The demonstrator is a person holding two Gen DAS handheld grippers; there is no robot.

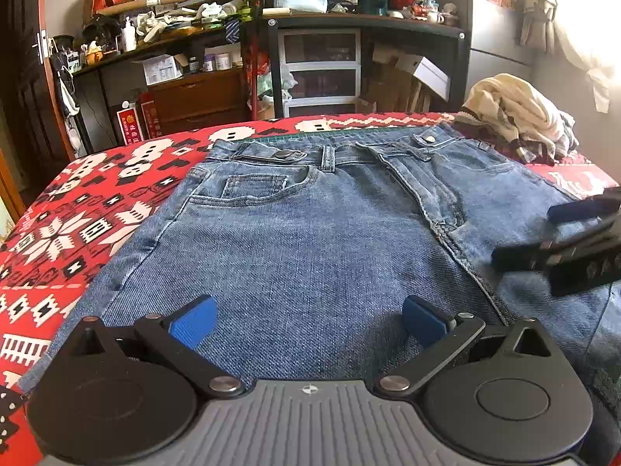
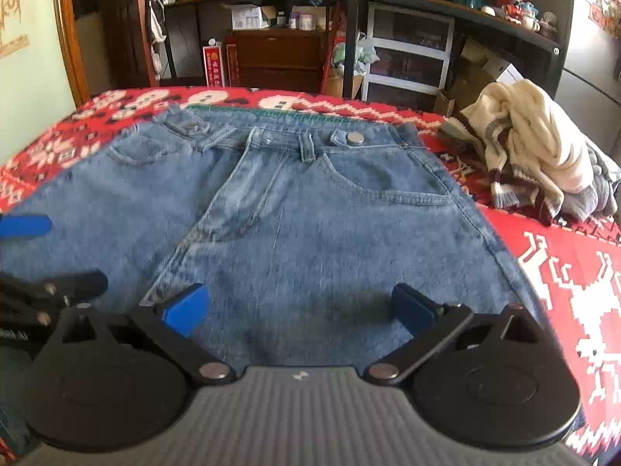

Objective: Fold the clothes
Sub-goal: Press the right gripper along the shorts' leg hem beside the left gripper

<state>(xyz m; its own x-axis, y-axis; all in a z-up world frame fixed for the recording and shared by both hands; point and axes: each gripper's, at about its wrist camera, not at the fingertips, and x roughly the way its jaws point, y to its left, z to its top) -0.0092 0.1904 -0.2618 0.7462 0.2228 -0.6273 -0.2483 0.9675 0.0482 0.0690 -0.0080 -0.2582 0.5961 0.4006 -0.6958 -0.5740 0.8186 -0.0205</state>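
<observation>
A pair of blue jeans is spread flat, front side up, on a red patterned blanket, with the waistband at the far side and the button fastened off-centre. The left gripper is held low over the jeans' left half, its blue-padded fingers spread wide apart with nothing between them; only denim is seen beneath the gap. The right gripper is positioned likewise over the right half of the jeans, its fingers also wide apart and empty. Each gripper is seen at the edge of the other's view, so the two are placed side by side. A heap of cream and grey clothes is piled on the blanket just beyond the jeans' right hip, near the far right corner. Cluttered shelves and a set of plastic drawers are seen behind the bed.
</observation>
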